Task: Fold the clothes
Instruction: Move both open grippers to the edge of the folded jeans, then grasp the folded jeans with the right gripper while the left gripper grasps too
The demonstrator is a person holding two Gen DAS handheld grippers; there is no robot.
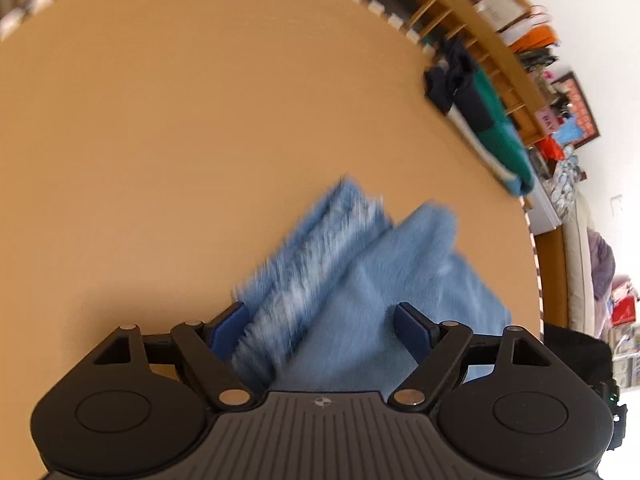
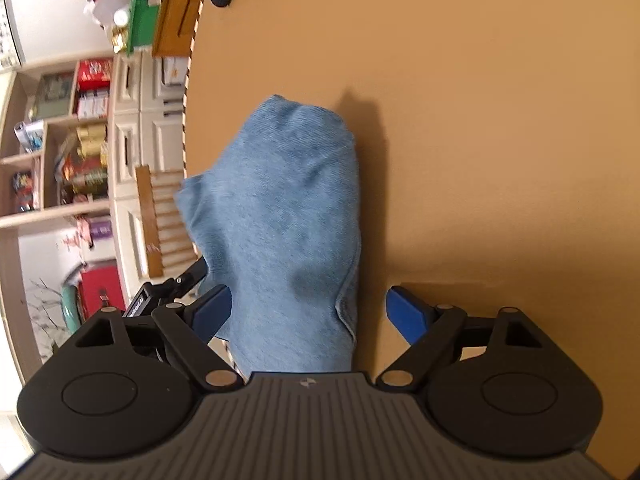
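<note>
Hovering over a tan table [image 2: 500, 140], I hold both sets of jaws spread wide, clamped on nothing. In the left wrist view, my left gripper [image 1: 324, 326] straddles a bunched blue garment [image 1: 360, 280]; the cloth passes between the blue pads [image 1: 228, 330] without my being able to tell whether either pad touches it. That frame is smeared with motion blur, so the fabric's layering is hard to read: paler streaks along one ridge may be a hem or the inside face.

My right gripper [image 2: 308, 314] frames the same blue garment [image 2: 288, 216] more sharply. It lies in a long rumpled mound on the table, close to the table's edge, with one flap [image 2: 192, 200] reaching out past that edge. A seam curls along its near right side.

Farther off in the left view, a stack of dark and green clothes [image 1: 480, 116] sits at the table's far rim, with wooden shelving [image 1: 460, 12] behind.

Risks, as I judge them: jaws closing on this heap could catch several layers at once, locking the wrinkles into any fold. The overhanging flap could drag the garment off the table if tugged that way. Mismatched pulls from my two grippers would skew the fold.
</note>
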